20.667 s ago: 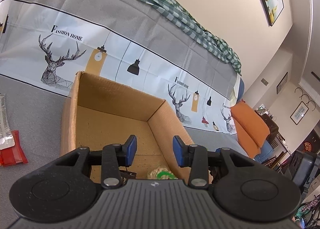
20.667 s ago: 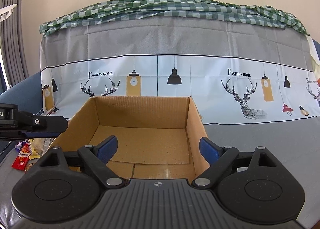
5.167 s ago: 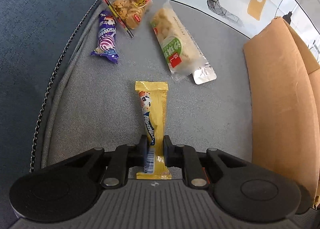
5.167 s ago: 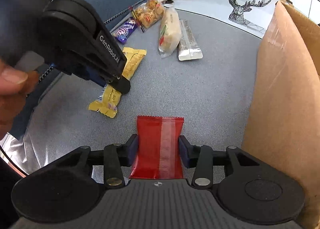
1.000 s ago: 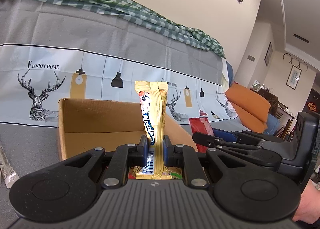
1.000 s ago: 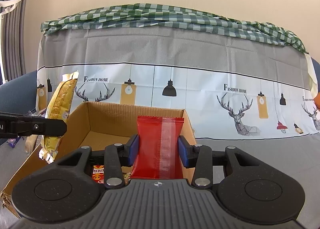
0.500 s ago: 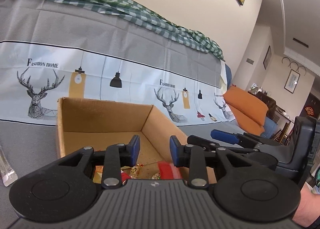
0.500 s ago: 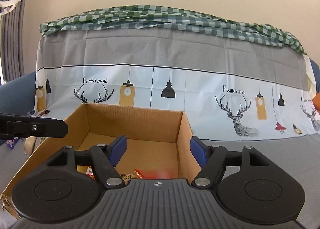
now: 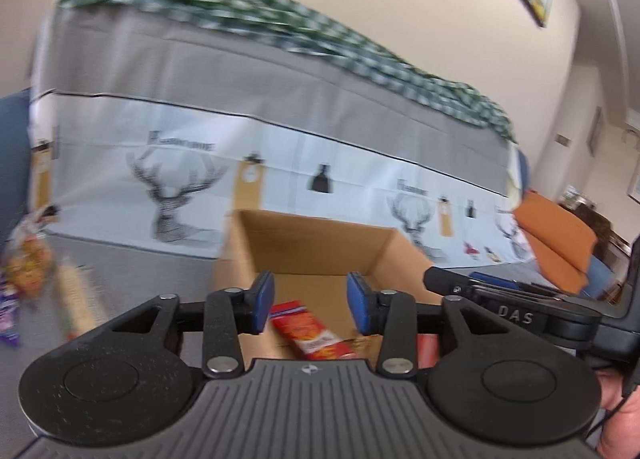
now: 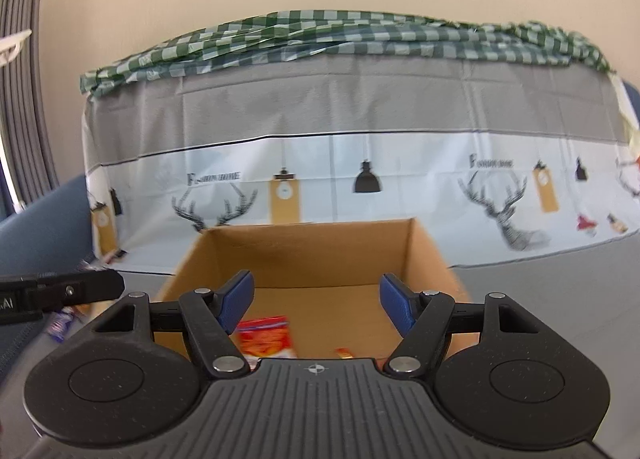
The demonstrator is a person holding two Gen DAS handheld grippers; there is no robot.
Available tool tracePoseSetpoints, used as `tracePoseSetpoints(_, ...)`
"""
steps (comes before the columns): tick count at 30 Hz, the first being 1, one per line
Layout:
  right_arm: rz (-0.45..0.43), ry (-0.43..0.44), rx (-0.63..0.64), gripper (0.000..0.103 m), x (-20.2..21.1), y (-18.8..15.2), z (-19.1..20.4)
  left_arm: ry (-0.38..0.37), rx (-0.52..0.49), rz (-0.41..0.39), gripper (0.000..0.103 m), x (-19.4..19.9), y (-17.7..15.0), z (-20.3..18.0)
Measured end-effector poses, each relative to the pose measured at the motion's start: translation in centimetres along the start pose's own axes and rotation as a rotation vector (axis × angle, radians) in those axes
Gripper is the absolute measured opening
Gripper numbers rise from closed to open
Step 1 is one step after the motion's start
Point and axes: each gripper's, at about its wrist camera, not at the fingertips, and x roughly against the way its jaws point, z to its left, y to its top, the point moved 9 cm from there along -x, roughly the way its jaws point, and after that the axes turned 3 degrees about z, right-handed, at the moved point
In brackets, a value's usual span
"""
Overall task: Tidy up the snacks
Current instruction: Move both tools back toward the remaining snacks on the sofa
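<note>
An open cardboard box stands on the grey sofa seat; it also shows in the right wrist view. Snack packets lie inside it, among them a red-orange packet, seen too in the right wrist view. My left gripper is open and empty above the box's near edge. My right gripper is open and empty over the box. The right gripper's body shows at the right of the left view. Loose snacks lie blurred on the seat at the left.
A deer-print cover with a green checked cloth drapes the sofa back behind the box. An orange cushion lies at the far right. The left gripper's finger juts in from the left of the right view.
Both grippers have let go of their snacks into the box and stay open. The left view has swung left, blurred by motion, so the loose snacks come into view.
</note>
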Motion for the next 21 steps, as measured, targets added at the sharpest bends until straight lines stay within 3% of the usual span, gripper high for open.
tracePoseSetpoints(2,0.009,0.031,-0.025,0.068,-0.2,-0.2,1.7,0.020,0.023,0.016,0.050,0.9,0.0,1.7)
tracePoseSetpoints(5,0.019,0.079,-0.030,0.053,-0.6,-0.6,4.6,0.076,0.069,0.043,0.050,2.2,0.1,5.1)
tracePoseSetpoints(7,0.027,0.122,-0.018,0.034,-0.8,-0.8,6.7,0.092,0.118,0.070,0.050,2.8,-0.1,7.7)
tracePoseSetpoints(8,0.032,0.143,-0.010,0.031,-0.9,-1.0,7.9,0.114,0.145,0.079,0.049,3.1,-0.3,9.3)
tracePoseSetpoints(9,0.035,0.161,-0.003,0.028,-1.1,-1.2,9.0,0.143,0.177,0.087,0.041,3.4,-0.4,11.0)
tracePoseSetpoints(11,0.042,0.198,0.014,0.026,-1.4,-1.6,11.3,0.197,0.239,0.109,0.025,3.7,-0.7,14.3)
tracePoseSetpoints(12,0.046,0.214,0.022,0.026,-1.5,-1.8,12.3,0.214,0.262,0.115,0.023,3.8,-0.9,15.7)
tracePoseSetpoints(16,0.070,0.270,0.033,0.026,-2.0,-2.8,15.9,0.241,0.337,0.124,0.023,3.7,-1.1,19.9)
tracePoseSetpoints(21,0.124,0.317,0.028,0.027,-3.5,-4.0,19.3,0.227,0.407,0.164,0.023,1.6,-1.5,22.4)
